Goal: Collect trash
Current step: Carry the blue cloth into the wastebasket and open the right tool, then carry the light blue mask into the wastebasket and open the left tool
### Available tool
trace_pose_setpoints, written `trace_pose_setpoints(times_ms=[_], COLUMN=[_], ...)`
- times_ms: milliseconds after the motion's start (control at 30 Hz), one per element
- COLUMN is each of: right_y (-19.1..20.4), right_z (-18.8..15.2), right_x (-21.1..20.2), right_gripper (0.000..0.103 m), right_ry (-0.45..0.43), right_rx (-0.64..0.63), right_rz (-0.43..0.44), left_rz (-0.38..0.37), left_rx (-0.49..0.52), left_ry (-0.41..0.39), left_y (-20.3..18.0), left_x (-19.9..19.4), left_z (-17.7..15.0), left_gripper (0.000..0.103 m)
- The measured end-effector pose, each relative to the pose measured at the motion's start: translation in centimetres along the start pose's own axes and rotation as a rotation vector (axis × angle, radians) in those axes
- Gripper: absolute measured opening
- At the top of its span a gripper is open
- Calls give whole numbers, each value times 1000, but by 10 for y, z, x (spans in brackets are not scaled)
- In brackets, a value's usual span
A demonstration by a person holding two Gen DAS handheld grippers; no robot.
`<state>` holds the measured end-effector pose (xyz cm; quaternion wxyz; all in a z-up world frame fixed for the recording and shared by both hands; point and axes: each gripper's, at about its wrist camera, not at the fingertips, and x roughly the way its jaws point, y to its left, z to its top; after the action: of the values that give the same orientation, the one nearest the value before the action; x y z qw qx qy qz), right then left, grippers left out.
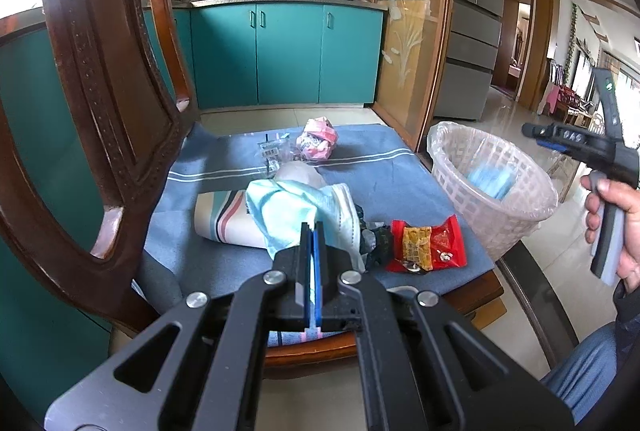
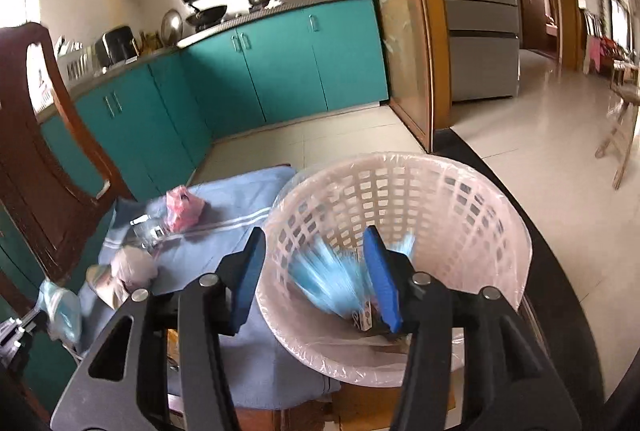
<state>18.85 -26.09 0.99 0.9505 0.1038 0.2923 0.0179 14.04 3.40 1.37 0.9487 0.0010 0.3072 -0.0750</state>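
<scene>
Trash lies on a chair's blue cushion (image 1: 224,255): a red snack wrapper (image 1: 428,247), a pink bag (image 1: 318,139), clear packaging (image 1: 274,151), a striped paper roll (image 1: 220,219) and a pale blue mask (image 1: 280,211). My left gripper (image 1: 313,229) is shut, with a fold of that mask at its tips. A white lattice basket (image 2: 480,215) with a clear liner stands to the right of the cushion. My right gripper (image 2: 313,233) hovers open over it. A blurred bundle of blue masks (image 2: 332,283) lies loose in the basket between and below its jaws.
The carved wooden chair back (image 1: 100,91) rises close on the left. Teal kitchen cabinets (image 1: 288,55) stand behind, a glass sliding door (image 1: 408,31) to the right. A dark glass table edge (image 2: 560,291) curves beside the basket. A person's hand (image 1: 612,215) holds the right gripper's handle.
</scene>
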Motion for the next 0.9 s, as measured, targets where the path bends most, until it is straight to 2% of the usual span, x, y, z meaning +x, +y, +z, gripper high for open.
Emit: trace_pose_setpoints(times_ms=[133,267,333,433,533,567,600,633,667,800,900], right_y=[3,3,1,-7,-25,-31,-34,-39,-42,-37,-25], right_z=[1,2,3,5,8,9,9,10,10,10,8], right_x=[-21,-32,-32,-34,-46,-50,-53,-56,-57,-54,-50], right_gripper=[51,54,55,55,55,55,55,55,55,55,55], right_ry=[-54,-96,-103,-124,-183,-202,-211,-222,-224,-205,-183], right_rx=[-13,-12,11,48,119,141,154,169,176,150,117], right_rz=[27,14,7,-27,-70,-80,-83,-87,-87,-72,-49], left_rz=[-15,-77,-133,-216,-298,-314,-328,-339,-303,-246,-180], left_rx=[16,54,82,146,149,137,131,126,119,130,117], left_ry=[6,11,17,-11,-4,-5,0,13,14,32,14], left_y=[-9,-40,-68,-127,-168,-184,-191,-198,-204,-190,-150], left_x=[3,13,21,41,66,79,87,96,104,101,73], left_z=[2,17,29,66,97,109,113,116,115,98,78], left_gripper=[2,2,2,2,2,6,29,72,84,88,88])
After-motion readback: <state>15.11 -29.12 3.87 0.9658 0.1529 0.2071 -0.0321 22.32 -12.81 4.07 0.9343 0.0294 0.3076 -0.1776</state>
